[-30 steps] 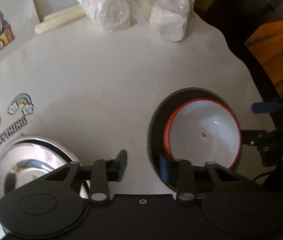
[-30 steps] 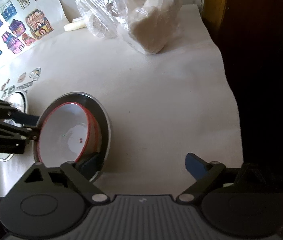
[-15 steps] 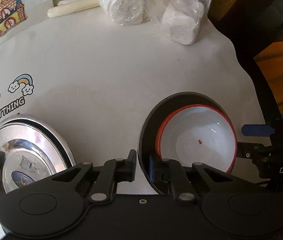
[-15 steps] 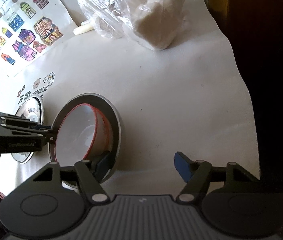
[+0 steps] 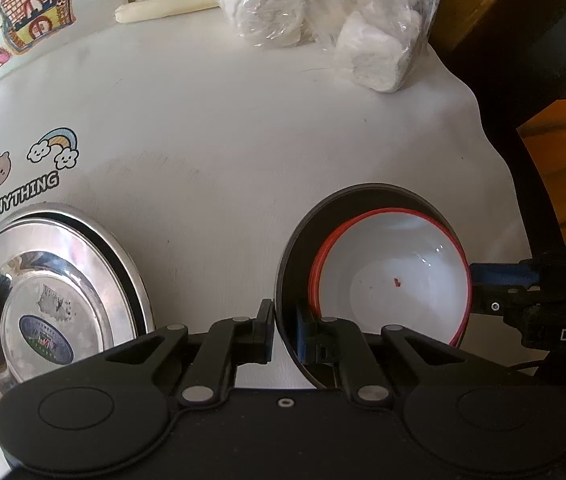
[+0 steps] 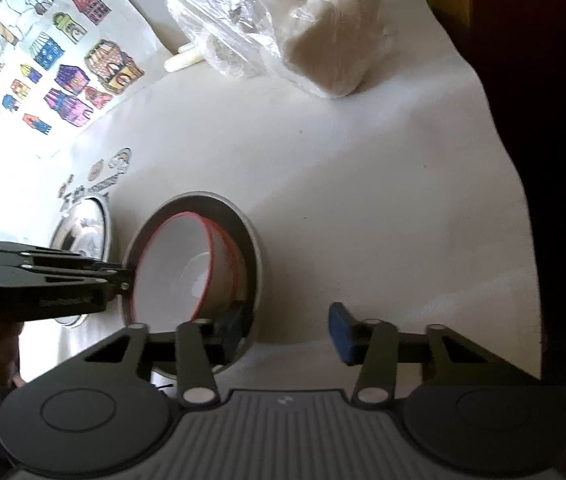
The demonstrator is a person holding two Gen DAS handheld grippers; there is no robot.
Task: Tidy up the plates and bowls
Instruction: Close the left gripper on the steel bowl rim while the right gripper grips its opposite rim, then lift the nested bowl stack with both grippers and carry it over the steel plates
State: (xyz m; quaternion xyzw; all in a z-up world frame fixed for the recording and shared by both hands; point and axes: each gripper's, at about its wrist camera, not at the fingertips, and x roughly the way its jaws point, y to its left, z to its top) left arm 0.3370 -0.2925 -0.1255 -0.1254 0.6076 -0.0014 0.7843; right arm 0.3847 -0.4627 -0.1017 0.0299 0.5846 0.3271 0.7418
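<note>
Left gripper [image 5: 285,330] clamped on dark plate [image 5: 295,248] rim — right gripper [image 6: 285,326] spread, plate edge between.

Our left gripper [image 5: 285,332] narrowed since a second ago: fingers then well apart, now pinched on near rim of dark plate [image 5: 297,240], one finger outside, one inside.

In our left view, steel plate [image 5: 49,304] shows more fully than before, and dark plate with red-rimmed bowl [image 5: 393,276] sits higher in view.

In our right view, plate and bowl shifted rightward, toward middle of view; our right gripper [image 6: 289,330] spans narrower gap than before.
</note>
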